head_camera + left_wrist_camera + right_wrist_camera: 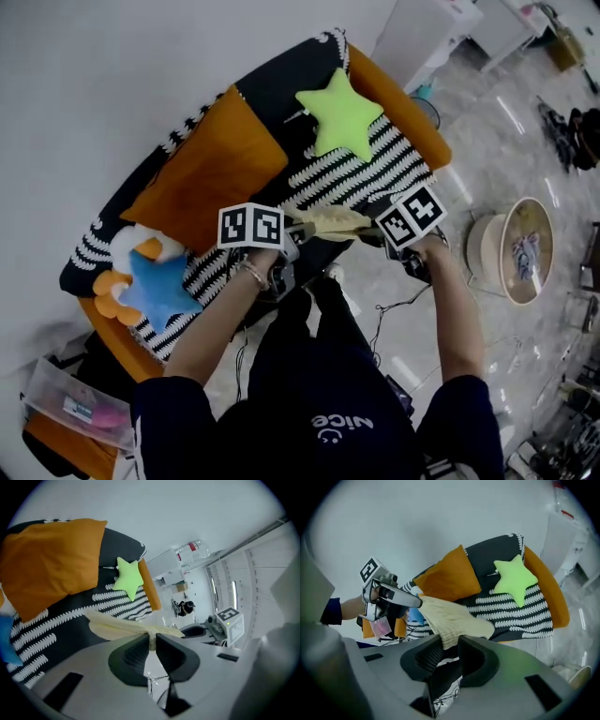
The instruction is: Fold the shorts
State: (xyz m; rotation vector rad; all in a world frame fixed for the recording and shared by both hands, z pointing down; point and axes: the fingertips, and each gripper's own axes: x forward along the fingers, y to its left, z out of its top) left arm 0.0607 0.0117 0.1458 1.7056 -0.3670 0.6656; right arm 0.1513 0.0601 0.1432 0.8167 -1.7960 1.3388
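Observation:
The cream shorts [328, 222] hang bunched into a narrow strip between my two grippers, just above the front edge of the sofa [412, 117]. My left gripper [292, 236] is shut on the shorts' left end; in the left gripper view the fabric [119, 624] is pinched between the dark pads [136, 651]. My right gripper [372, 234] is shut on the other end, where ribbed cream cloth [450, 618] wedges between its pads [473, 653]. The right gripper view also shows the left gripper [417, 603] holding its end.
A black-and-white striped throw [337, 173] covers the orange sofa seat. On it lie a green star pillow [339, 116], an orange cushion [211, 169] and a blue star pillow [155, 286]. A round basket [525, 248] stands on the floor at right, a plastic bin [75, 408] at lower left.

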